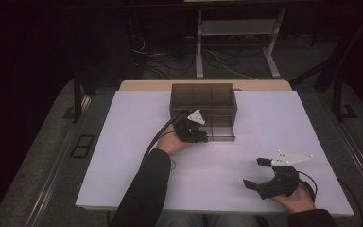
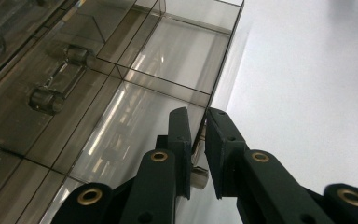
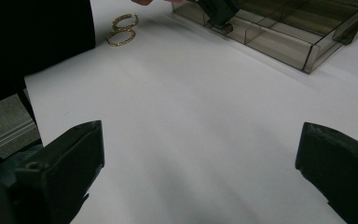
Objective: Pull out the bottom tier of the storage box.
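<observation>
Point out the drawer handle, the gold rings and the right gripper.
drawer handle [image 2: 198, 177]: left gripper view, knob end between the jaws.
gold rings [image 3: 121, 36]: right gripper view, nearer ring's band.
right gripper [image 1: 257, 173]: high view, gap between fingertips.

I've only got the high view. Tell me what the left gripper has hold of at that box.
Observer: In the left gripper view the left gripper is shut on a small clear knob at the front of the pulled-out drawer.
Operator: Report what's in that drawer.
Observer: The compartments nearest the jaws look bare.
Operator: Check the table by the left sleeve.
Observer: The right gripper view shows two gold hoops lying there side by side.
</observation>
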The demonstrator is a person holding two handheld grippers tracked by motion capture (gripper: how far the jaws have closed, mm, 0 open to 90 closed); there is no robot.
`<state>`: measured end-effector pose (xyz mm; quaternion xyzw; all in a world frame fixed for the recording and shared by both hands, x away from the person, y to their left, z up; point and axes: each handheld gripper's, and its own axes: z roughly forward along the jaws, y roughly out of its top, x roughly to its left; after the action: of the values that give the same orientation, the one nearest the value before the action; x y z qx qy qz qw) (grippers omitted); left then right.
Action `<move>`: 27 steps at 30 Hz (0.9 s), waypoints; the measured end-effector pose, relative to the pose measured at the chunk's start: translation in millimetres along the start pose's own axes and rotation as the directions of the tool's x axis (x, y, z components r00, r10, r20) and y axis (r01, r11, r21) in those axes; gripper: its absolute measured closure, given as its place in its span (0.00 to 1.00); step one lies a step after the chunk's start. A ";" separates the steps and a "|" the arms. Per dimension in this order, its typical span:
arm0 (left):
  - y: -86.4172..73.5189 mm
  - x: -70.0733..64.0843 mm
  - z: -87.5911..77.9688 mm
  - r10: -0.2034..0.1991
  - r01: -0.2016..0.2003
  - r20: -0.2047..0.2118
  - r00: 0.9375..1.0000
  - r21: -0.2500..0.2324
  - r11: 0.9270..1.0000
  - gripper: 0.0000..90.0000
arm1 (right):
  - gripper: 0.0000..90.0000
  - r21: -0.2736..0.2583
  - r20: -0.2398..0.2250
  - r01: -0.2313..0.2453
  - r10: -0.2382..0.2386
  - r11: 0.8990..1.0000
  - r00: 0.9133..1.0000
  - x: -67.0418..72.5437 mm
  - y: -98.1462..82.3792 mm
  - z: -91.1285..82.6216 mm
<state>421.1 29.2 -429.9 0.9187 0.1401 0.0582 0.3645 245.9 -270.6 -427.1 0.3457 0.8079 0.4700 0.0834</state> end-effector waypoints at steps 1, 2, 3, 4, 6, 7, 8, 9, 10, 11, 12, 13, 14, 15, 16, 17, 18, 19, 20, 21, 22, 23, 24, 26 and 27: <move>-0.4 -0.8 -0.2 -0.003 0.003 0.000 1.000 -0.002 1.000 0.87 | 0.01 -0.001 0.000 0.000 0.000 1.000 1.000 -0.1 0.0 -0.1; -0.8 -1.4 0.0 -0.007 0.007 -0.001 1.000 -0.008 1.000 0.87 | 0.01 -0.001 0.001 0.001 -0.001 1.000 1.000 -0.3 0.0 -0.3; -1.4 -1.9 -0.3 -0.008 0.008 -0.002 1.000 -0.011 1.000 0.87 | 0.01 -0.001 0.000 0.001 -0.001 1.000 1.000 -0.4 0.0 -0.3; -2.1 -2.2 -0.5 -0.008 0.008 -0.002 1.000 -0.013 1.000 0.87 | 0.01 -0.001 0.001 0.001 -0.001 1.000 1.000 -0.5 0.0 -0.4; -2.8 -3.2 -0.9 -0.013 0.013 -0.002 1.000 -0.016 1.000 0.87 | 0.01 -0.001 0.001 0.001 -0.001 1.000 1.000 -0.5 -0.1 -0.4; -3.1 -4.4 -0.5 -0.023 0.023 -0.001 1.000 -0.024 0.999 0.87 | 0.01 -0.001 0.001 0.001 -0.001 1.000 1.000 -0.4 -0.1 -0.4; -3.1 -4.8 -0.8 -0.019 0.019 0.002 1.000 -0.022 1.000 0.87 | 0.01 -0.002 0.001 0.001 -0.001 1.000 1.000 -0.3 -0.1 -0.4; -3.2 -5.0 -1.0 -0.015 0.015 0.003 1.000 -0.020 1.000 0.87 | 0.01 -0.002 0.001 0.001 -0.001 1.000 1.000 -0.3 -0.1 -0.3; -3.2 -5.4 -1.5 -0.010 0.010 0.004 1.000 -0.013 1.000 0.87 | 0.01 -0.002 0.001 0.001 -0.001 1.000 1.000 -0.3 -0.1 -0.4; -3.3 -6.1 -1.9 -0.008 0.008 0.006 1.000 -0.011 1.000 0.87 | 0.01 -0.002 0.001 0.001 -0.001 1.000 1.000 -0.3 -0.1 -0.4; -3.5 -6.6 -2.1 -0.008 0.008 0.007 1.000 -0.011 1.000 0.87 | 0.01 -0.002 0.001 0.001 -0.001 1.000 1.000 -0.4 -0.1 -0.6; -3.8 -7.6 -1.8 -0.017 0.017 0.006 1.000 -0.018 1.000 0.87 | 0.01 -0.002 0.001 0.001 -0.001 1.000 1.000 -0.4 -0.1 -0.6; -3.9 -7.7 -2.2 -0.011 0.011 0.007 1.000 -0.015 1.000 0.87 | 0.01 -0.002 0.001 0.001 -0.001 1.000 1.000 -0.4 -0.1 -0.6; -4.1 -8.1 -2.5 -0.007 0.007 0.006 1.000 -0.014 1.000 0.87 | 0.01 -0.002 0.001 0.001 -0.001 1.000 1.000 -0.4 -0.1 -0.4; -4.7 -8.8 -2.6 -0.009 0.009 0.006 1.000 -0.017 1.000 0.87 | 0.01 -0.001 0.001 0.001 -0.001 1.000 1.000 -0.4 -0.1 -0.4; -5.2 -9.5 -2.7 -0.015 0.015 0.007 1.000 -0.021 1.000 0.87 | 0.01 -0.002 0.002 0.001 -0.001 1.000 1.000 -0.3 -0.1 -0.4; -5.7 -9.8 -2.9 -0.015 0.015 0.009 1.000 -0.023 1.000 0.87 | 0.01 -0.002 0.001 0.001 -0.001 1.000 1.000 -0.2 -0.1 -0.4; -5.9 -10.3 -3.0 -0.019 0.019 0.009 1.000 -0.026 0.999 0.87 | 0.01 -0.002 0.002 0.001 -0.001 1.000 1.000 -0.2 -0.1 -0.4; -6.0 -10.4 -3.1 -0.017 0.018 0.009 1.000 -0.025 1.000 0.87 | 0.01 -0.001 0.002 0.001 -0.001 1.000 1.000 -0.2 -0.1 -0.3; -5.9 -10.6 -3.1 -0.018 0.018 0.009 1.000 -0.024 1.000 0.87 | 0.01 -0.001 0.002 0.001 -0.001 1.000 1.000 -0.2 -0.1 -0.3; -5.7 -10.9 -3.2 -0.017 0.017 0.007 1.000 -0.022 1.000 0.87 | 0.01 -0.001 0.002 0.001 -0.001 1.000 1.000 -0.2 -0.1 -0.2; -5.5 -10.9 -3.3 -0.016 0.016 0.007 1.000 -0.020 1.000 0.87 | 0.01 -0.001 0.002 0.000 0.000 1.000 1.000 -0.1 -0.1 -0.1; -5.4 -11.2 -3.3 -0.018 0.018 0.008 1.000 -0.019 1.000 0.87 | 0.01 0.000 0.002 0.000 0.000 1.000 1.000 -0.1 -0.1 0.0; -5.2 -11.8 -3.3 -0.021 0.021 0.009 1.000 -0.017 1.000 0.87 | 0.01 0.000 0.002 0.000 0.000 1.000 1.000 0.0 -0.1 0.0; -5.1 -12.3 -3.5 -0.022 0.022 0.009 1.000 -0.014 1.000 0.87 | 0.01 0.000 0.002 0.000 0.000 1.000 1.000 0.0 -0.1 0.0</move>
<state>407.5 31.3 -431.0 0.9148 0.1480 0.0510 0.3723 245.9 -270.6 -427.2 0.3463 0.8078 0.4695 0.0841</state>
